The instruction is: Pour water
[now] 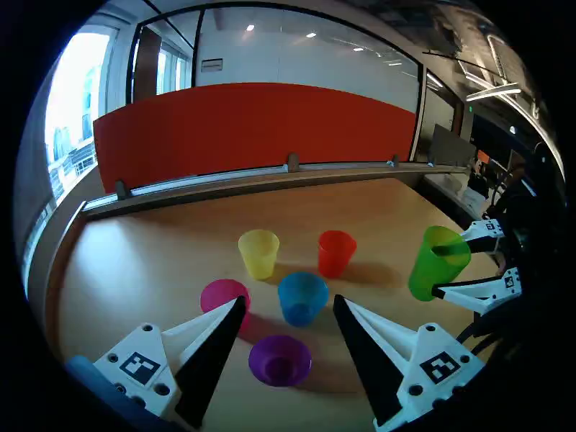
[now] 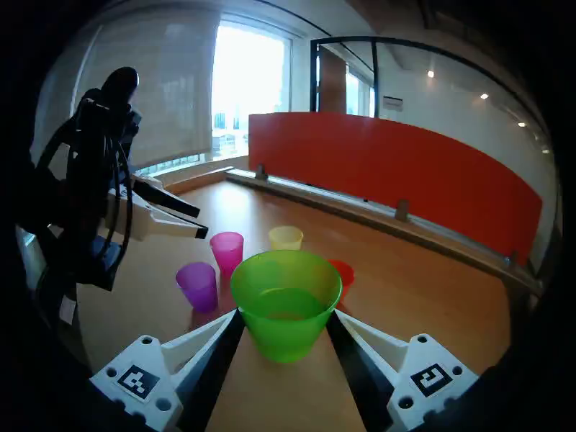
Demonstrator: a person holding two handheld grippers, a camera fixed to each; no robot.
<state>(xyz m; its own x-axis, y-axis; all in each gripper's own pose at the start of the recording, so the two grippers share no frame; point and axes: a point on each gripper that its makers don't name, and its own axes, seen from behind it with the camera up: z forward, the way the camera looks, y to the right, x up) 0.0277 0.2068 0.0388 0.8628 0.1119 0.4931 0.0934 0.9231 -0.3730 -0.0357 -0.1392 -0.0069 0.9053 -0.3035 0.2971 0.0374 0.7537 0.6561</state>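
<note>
Right gripper pinching see-through green plastic cup by its sides, cup leaning a bit near red cup over wooden table, left gripper spread wide by blue cup, black-white square markers on grippers, no text legible

Left claw gapes wide; right claw presses both fingers on the green cup

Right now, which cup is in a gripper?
The green cup, clamped in the right gripper; the other five stand free on the table.
</note>
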